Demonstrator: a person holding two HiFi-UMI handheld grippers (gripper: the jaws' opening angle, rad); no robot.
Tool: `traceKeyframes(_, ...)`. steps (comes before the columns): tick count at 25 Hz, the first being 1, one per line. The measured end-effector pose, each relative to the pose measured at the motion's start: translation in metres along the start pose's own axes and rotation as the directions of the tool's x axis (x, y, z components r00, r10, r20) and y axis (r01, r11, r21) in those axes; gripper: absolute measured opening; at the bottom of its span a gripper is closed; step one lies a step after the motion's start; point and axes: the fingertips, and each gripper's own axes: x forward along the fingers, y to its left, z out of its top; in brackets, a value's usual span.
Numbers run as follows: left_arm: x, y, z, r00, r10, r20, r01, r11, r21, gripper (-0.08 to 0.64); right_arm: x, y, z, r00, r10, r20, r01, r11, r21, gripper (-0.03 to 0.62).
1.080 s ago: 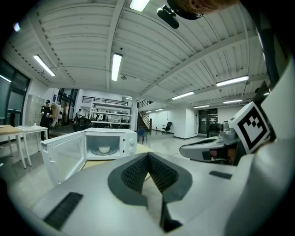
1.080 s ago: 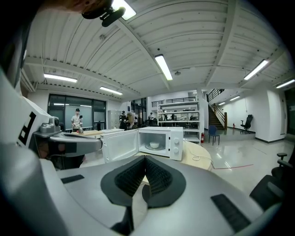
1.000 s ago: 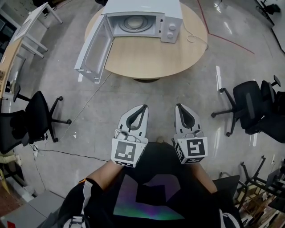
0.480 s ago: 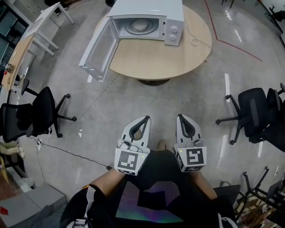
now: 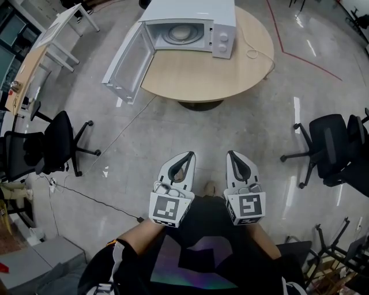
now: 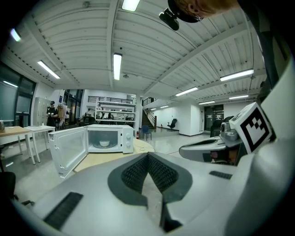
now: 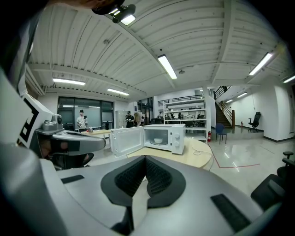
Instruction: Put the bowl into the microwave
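As we stood well back from the table, we held both grippers low and close to our body, side by side and pointing ahead. The left gripper (image 5: 185,155) had its jaws pressed together with nothing between them. The right gripper (image 5: 233,154) was the same, jaws closed and empty.

Beneath them lay a grey polished floor (image 5: 173,127) streaked with glare, and a thin dark cable (image 5: 86,196) trailed across it on our left. A black office chair (image 5: 55,144) stood on that side and a second office chair (image 5: 331,144) on the right, both well apart from us. Further on, a red line (image 5: 300,56) crossed the floor to the right of the table.

Ahead stood the round wooden table (image 5: 196,78) on a dark central foot. A white microwave (image 5: 190,8) sat at its far side, with its door (image 5: 124,60) swung wide to the left so that it hung past the table's edge. The bowl (image 5: 180,33), pale and small, sat inside the open microwave, near the middle of the round turntable. A white cord (image 5: 253,53) lay looped on the tabletop just right of the microwave.

Beyond all this, the gripper views showed us an open hall with shelving (image 7: 184,113), a staircase (image 7: 223,107) and strip lights (image 7: 167,67) on a ribbed ceiling
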Motion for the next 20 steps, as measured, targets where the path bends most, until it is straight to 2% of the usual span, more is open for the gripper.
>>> traceKeyframes(4,0.001,-0.005,0.002,1.0,-0.004,0.014,0.004,1.0,0.004,0.048,-0.005,0.001,0.001,1.0,0.01,0.012,-0.01,1.0,-0.014,0.017)
traceKeyframes(10,-0.003,-0.01,-0.003,1.0,-0.002,-0.009,0.002,1.0,0.002,0.048,-0.011,0.006,-0.001,0.999,0.032,0.008,-0.032,0.999,-0.019,0.015)
traceKeyframes(17,-0.004,-0.013,0.0,1.0,0.003,0.025,-0.003,1.0,0.009,0.048,-0.014,0.003,-0.003,0.999,0.033,0.011,-0.032,0.999,-0.021,0.015)
traceKeyframes(20,-0.006,-0.015,-0.004,1.0,0.006,-0.003,-0.006,1.0,0.004,0.048,-0.016,0.002,-0.004,0.999,0.032,0.009,-0.032,0.999,-0.017,0.015)
